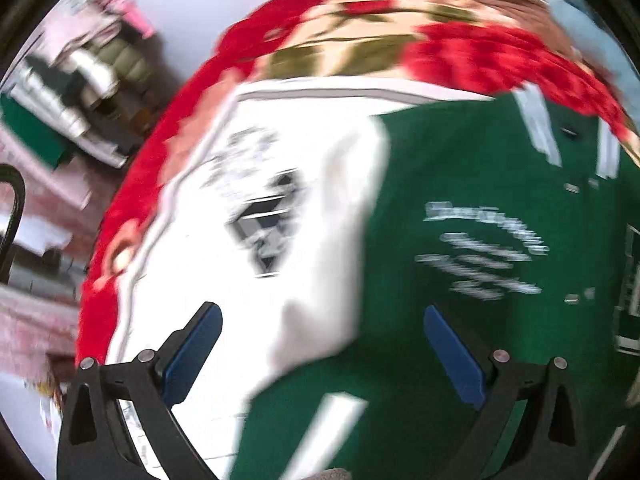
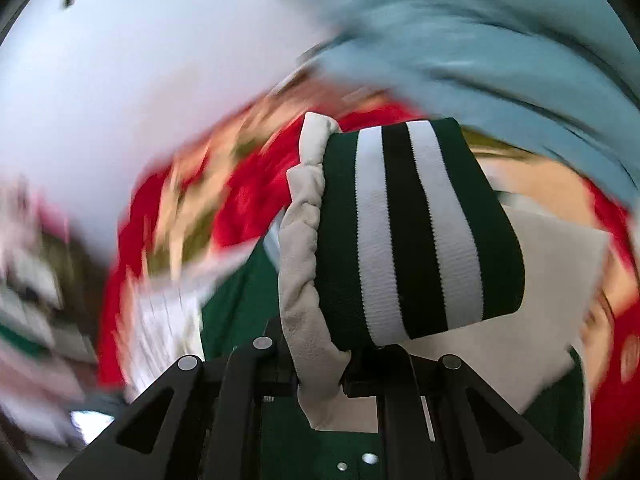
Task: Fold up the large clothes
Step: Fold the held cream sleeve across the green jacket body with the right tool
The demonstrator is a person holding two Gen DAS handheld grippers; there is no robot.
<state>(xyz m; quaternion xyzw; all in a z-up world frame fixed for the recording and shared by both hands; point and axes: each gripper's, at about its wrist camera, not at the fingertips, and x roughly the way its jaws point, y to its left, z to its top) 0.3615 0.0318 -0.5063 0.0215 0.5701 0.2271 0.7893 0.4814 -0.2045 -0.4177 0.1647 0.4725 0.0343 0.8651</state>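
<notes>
One jacket [image 1: 460, 184], green body, white sleeves, spread on red floral blanket [image 1: 500, 56]. My right hand-held gripper [image 2: 340, 368] pinching one striped cuff [image 2: 420, 232]. My left hand-held gripper [image 1: 320, 344] spread, empty, above jacket. Blue cloth [image 2: 500, 40] beyond; surroundings blurred.

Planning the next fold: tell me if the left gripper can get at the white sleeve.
Probably yes. The left gripper hangs open over the white sleeve, nothing between them, though the view is blurred.
</notes>
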